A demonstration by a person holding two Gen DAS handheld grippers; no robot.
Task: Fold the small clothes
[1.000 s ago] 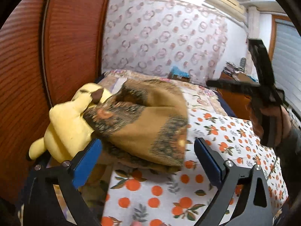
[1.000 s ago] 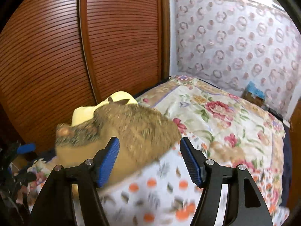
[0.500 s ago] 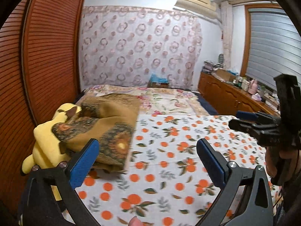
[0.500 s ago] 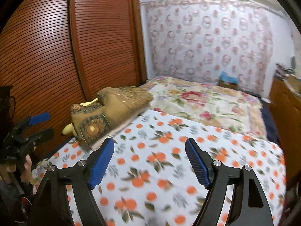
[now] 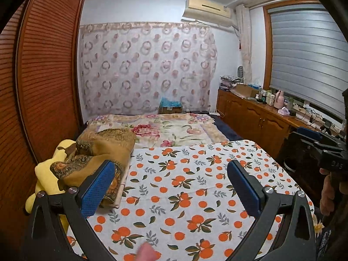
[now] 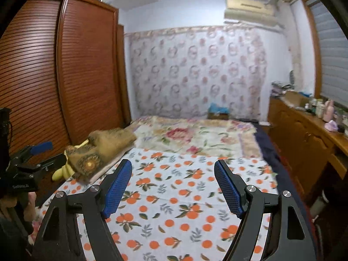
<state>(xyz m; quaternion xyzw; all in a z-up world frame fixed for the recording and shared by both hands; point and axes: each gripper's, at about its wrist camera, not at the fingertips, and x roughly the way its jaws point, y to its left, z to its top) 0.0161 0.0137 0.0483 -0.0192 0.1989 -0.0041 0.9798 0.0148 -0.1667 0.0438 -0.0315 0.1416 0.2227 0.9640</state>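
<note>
Left hand-held gripper point(image 5: 171, 190): released; my fingers stand wide apart with nothing between them, hovering above the orange-print cloth point(image 5: 195, 191).
Right hand-held gripper point(image 6: 173, 187): released and empty, jaws spread over the same cloth, pointing slightly downward.
Folded garment point(image 5: 102, 152): lies ahead and to the left of my left hand-held gripper, just beyond its left finger; from my right hand-held gripper it sits well off to the left.
Garment appearance: brown-gold fabric with dark patterned borders and round medallions, folded into a thick, soft bundle; edges roughly squared, top slightly humped.
Reason for placement: I judge it was set at the side of the bed to keep the working area free; it partly rests on a yellow plush toy point(image 5: 46, 174), so it tilts a little.
Reason for open jaws: no item is in hand; both appear ready for a next piece.
Next garment: none visible in either view.
</note>
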